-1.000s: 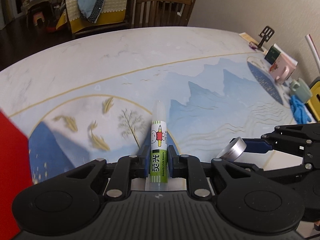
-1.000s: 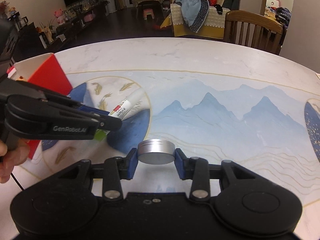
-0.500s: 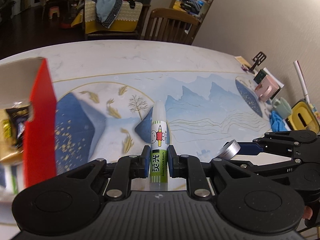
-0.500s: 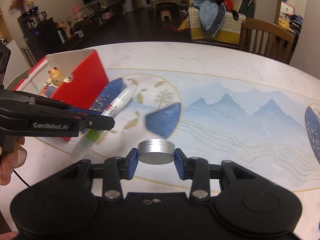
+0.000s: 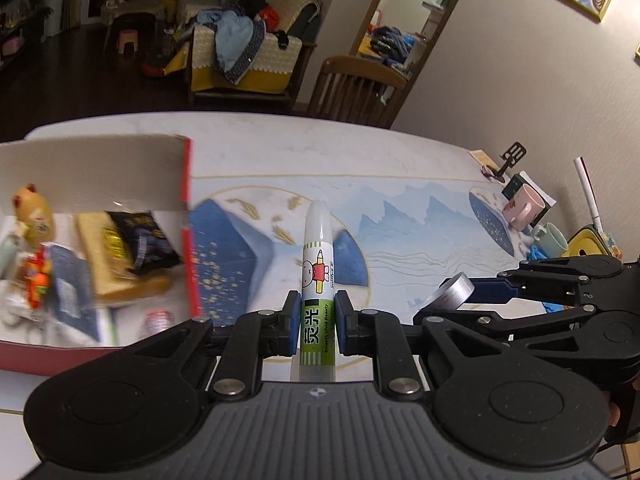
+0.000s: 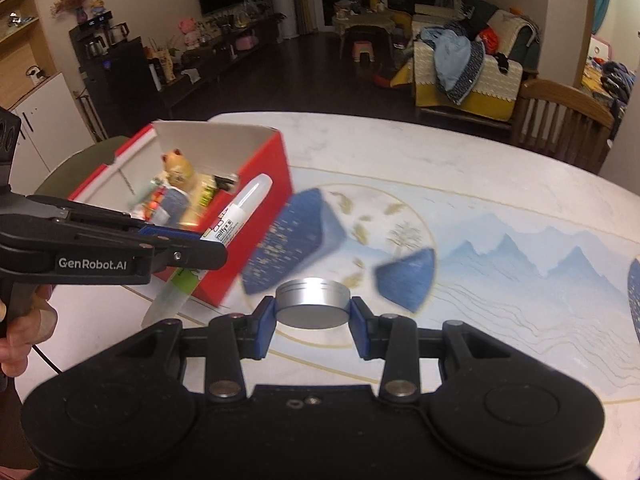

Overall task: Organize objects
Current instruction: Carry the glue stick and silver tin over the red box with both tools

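Note:
My left gripper (image 5: 317, 322) is shut on a white and green highlighter pen (image 5: 317, 280), held above the table just right of an open red box (image 5: 188, 240). The pen also shows in the right wrist view (image 6: 236, 220), in front of the box (image 6: 260, 216). My right gripper (image 6: 313, 322) is shut on a flat round silver tin (image 6: 313, 302), held above the table to the right of the left gripper. The tin shows in the left wrist view (image 5: 450, 294). The box holds a bear figure (image 5: 34, 216), snack packets and other small items.
The table (image 6: 460, 176) bears a blue mountain print. At its far right are a pink mug (image 5: 524, 206), a green mug (image 5: 554, 238), a blue cloth (image 5: 538, 254) and a yellow container (image 5: 588, 238). A wooden chair (image 5: 352, 88) stands behind the table.
Both grippers have moved left toward the red box with their loads. The box's inside has come into view. Both grips are unchanged.

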### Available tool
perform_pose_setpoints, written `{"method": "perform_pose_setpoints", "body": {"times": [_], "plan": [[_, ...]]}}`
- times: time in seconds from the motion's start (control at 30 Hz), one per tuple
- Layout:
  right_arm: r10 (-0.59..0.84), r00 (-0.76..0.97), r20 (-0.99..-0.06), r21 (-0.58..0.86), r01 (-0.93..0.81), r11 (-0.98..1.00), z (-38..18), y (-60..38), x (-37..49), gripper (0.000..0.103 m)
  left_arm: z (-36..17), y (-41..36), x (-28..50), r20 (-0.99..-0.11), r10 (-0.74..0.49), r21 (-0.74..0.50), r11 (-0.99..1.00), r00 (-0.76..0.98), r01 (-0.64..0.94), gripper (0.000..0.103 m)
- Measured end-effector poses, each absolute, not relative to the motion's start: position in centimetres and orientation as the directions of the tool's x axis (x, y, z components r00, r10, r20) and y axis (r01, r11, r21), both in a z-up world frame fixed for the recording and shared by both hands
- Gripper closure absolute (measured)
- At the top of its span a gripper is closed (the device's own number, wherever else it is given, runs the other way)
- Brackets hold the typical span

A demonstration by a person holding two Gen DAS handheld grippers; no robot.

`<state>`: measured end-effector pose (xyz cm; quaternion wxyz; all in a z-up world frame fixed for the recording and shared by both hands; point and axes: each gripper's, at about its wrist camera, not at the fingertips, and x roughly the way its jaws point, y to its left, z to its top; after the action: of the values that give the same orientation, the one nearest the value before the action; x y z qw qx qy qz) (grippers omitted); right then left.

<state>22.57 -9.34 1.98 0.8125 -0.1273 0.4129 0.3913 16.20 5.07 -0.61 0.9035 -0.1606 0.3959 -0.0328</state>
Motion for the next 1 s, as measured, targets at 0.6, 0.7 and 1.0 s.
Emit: {"method": "perform_pose_setpoints", "body": {"times": [0.6,0.7,1.0], "plan": [[0.559,0.353,-0.750,0.062,-0.805,0.591,3.2,2.5,18.9,0.065,0.9,16.5,11.7,-0.688,-0.105,-0.300,0.942,0.718,-0.149,0.086],[0.553,0.355,-0.754,0.054,-0.806,0.590,3.0,4.3,19.0,0.065,0.9,18.5,11.4,-0.685,-0.079,-0.287,0.943,0.724,-0.169,0.086],[0.530,0.343,-0.775,0.038,-0.813,0.582,1.6,8.9,19.7,0.065,-0.2,25.2,12.0,-0.717,0.000,-0.249,0.934,0.698,-0.256,0.086]]}}
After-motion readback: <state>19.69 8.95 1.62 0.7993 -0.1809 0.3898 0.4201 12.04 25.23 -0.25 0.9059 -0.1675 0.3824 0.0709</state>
